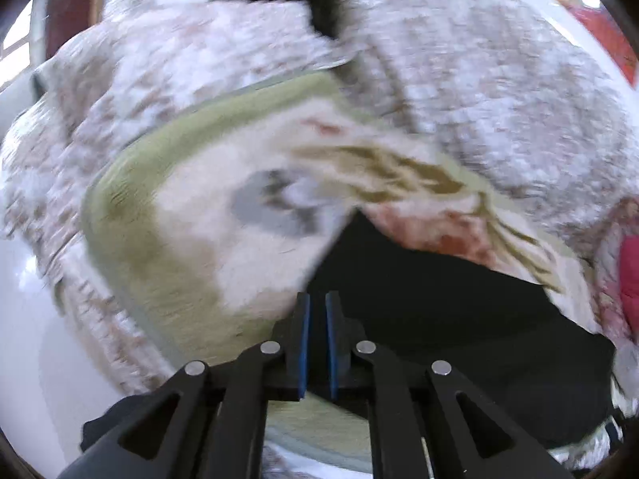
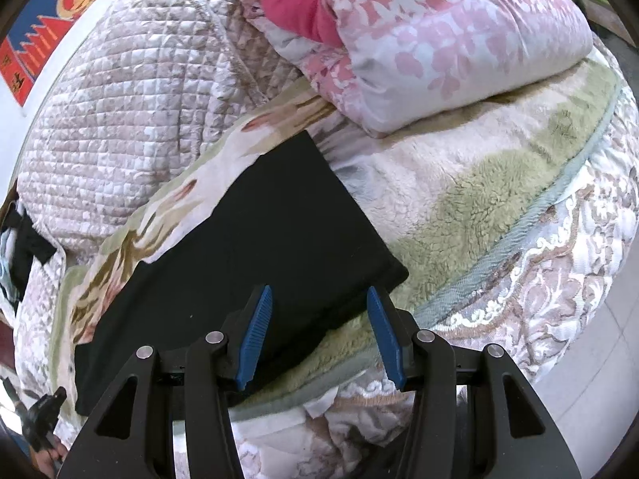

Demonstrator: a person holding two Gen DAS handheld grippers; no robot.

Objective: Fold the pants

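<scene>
The black pants (image 2: 255, 239) lie flat on a fleecy cream and green blanket (image 2: 471, 199) on the bed, in a long folded strip. My right gripper (image 2: 319, 335) is open, its blue pads on either side of the pants' near edge, just above the cloth. In the blurred left wrist view the pants (image 1: 459, 319) show as a dark mass to the right. My left gripper (image 1: 317, 343) has its blue pads nearly together with a thin empty gap; nothing shows between them.
A folded pink floral quilt (image 2: 439, 52) lies at the far end of the blanket. A quilted beige bedspread (image 2: 131, 111) covers the bed. The bed's edge and pale floor (image 2: 591, 379) are at the right. Another black garment (image 2: 24, 251) lies at the far left.
</scene>
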